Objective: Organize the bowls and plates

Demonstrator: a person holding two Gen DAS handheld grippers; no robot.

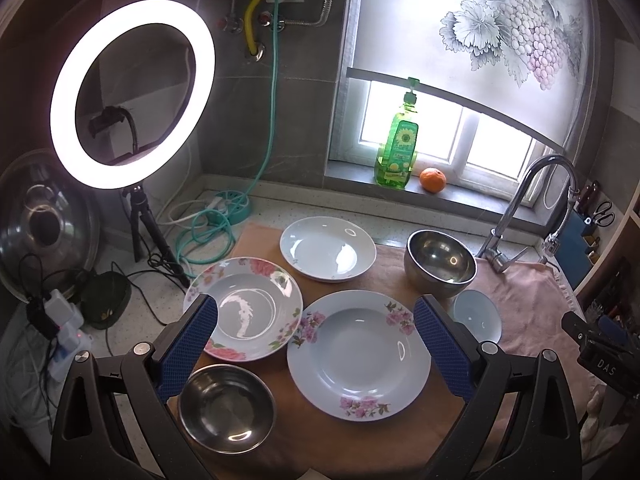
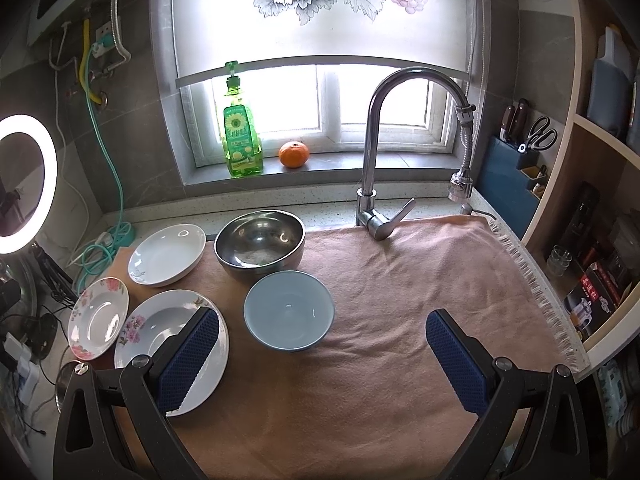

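Three plates lie on a pink towel (image 2: 400,280): a plain white plate (image 1: 327,249) (image 2: 167,255) at the back, a pink-flowered plate (image 1: 244,314) (image 2: 98,318) at the left, and a large floral plate (image 1: 358,354) (image 2: 160,332) in front. A large steel bowl (image 1: 440,266) (image 2: 259,244) stands upright at the back. A small blue bowl (image 1: 478,314) (image 2: 289,316) sits in front of it. A small steel bowl (image 1: 226,406) is nearest the left gripper. My left gripper (image 1: 316,322) is open and empty above the plates. My right gripper (image 2: 322,334) is open and empty, above the blue bowl's right side.
A chrome faucet (image 2: 384,148) rises at the towel's back edge. A green soap bottle (image 2: 240,136) and an orange (image 2: 294,155) stand on the windowsill. A ring light (image 1: 132,92), cables and a pot lid (image 1: 44,232) crowd the left. Shelves and a knife block (image 2: 516,152) are on the right.
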